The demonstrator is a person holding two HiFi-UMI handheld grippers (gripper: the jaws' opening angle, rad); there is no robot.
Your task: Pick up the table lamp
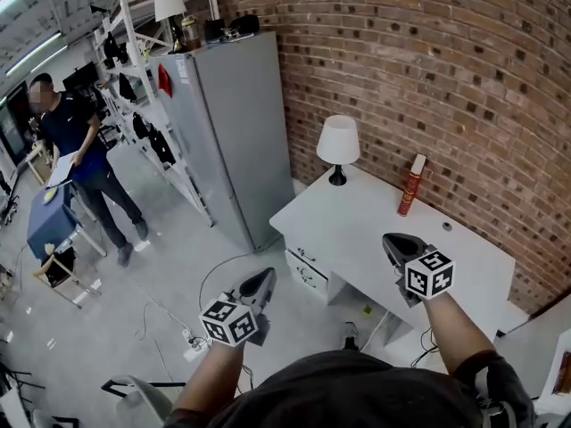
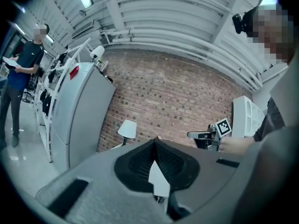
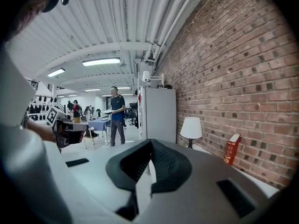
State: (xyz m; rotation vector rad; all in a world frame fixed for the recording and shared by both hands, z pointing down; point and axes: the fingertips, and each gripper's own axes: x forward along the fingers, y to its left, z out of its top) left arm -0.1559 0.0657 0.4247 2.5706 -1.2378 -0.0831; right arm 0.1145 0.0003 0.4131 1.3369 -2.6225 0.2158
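The table lamp (image 1: 338, 146), with a white shade on a thin black stem and base, stands upright at the far left corner of the white desk (image 1: 357, 230), against the brick wall. It also shows in the left gripper view (image 2: 127, 129) and the right gripper view (image 3: 191, 128). My left gripper (image 1: 265, 276) hovers over the floor in front of the desk, jaws shut and empty. Over the desk's near part is my right gripper (image 1: 393, 239), also shut on nothing. Both grippers are well short of the lamp.
A red book (image 1: 411, 184) stands upright on the desk by the wall, right of the lamp. A tall grey cabinet (image 1: 227, 132) stands left of the desk with another lamp (image 1: 169, 4) on top. A person (image 1: 82, 150) stands farther left. Cables (image 1: 192, 333) lie on the floor.
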